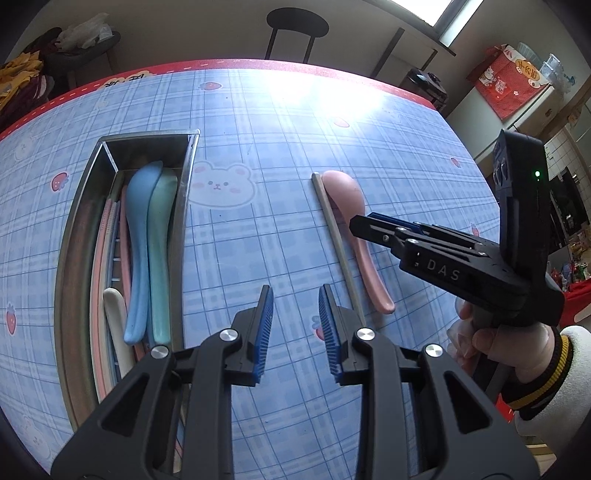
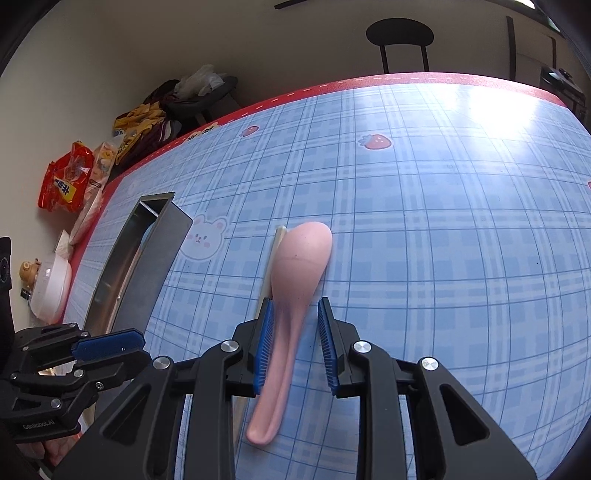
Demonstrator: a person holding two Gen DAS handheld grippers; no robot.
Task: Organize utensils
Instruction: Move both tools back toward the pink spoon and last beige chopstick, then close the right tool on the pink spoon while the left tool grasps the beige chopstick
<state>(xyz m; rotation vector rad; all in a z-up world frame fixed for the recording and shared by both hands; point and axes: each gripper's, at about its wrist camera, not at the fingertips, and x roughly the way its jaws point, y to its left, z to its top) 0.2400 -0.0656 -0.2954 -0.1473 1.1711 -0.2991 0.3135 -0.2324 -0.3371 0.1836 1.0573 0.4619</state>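
A pink spoon (image 2: 295, 280) lies on the blue checked tablecloth beside a single pale chopstick (image 2: 273, 258). My right gripper (image 2: 295, 306) is open, its jaws either side of the spoon's handle, apparently just above it. In the left wrist view the spoon (image 1: 351, 206) and chopstick (image 1: 334, 236) lie right of centre, with the right gripper (image 1: 360, 223) over the spoon. My left gripper (image 1: 295, 295) is open and empty, between the metal tray (image 1: 70, 236) and the chopstick. The tray holds a blue spoon (image 1: 138, 236), a green spoon (image 1: 160, 251), a white utensil and several chopsticks.
The metal tray (image 2: 147, 266) stands left of the pink spoon. Snack bags (image 2: 70, 181) and a white bowl (image 2: 51, 291) sit beyond the table's left edge. A black stool (image 1: 295, 33) stands behind the far red edge.
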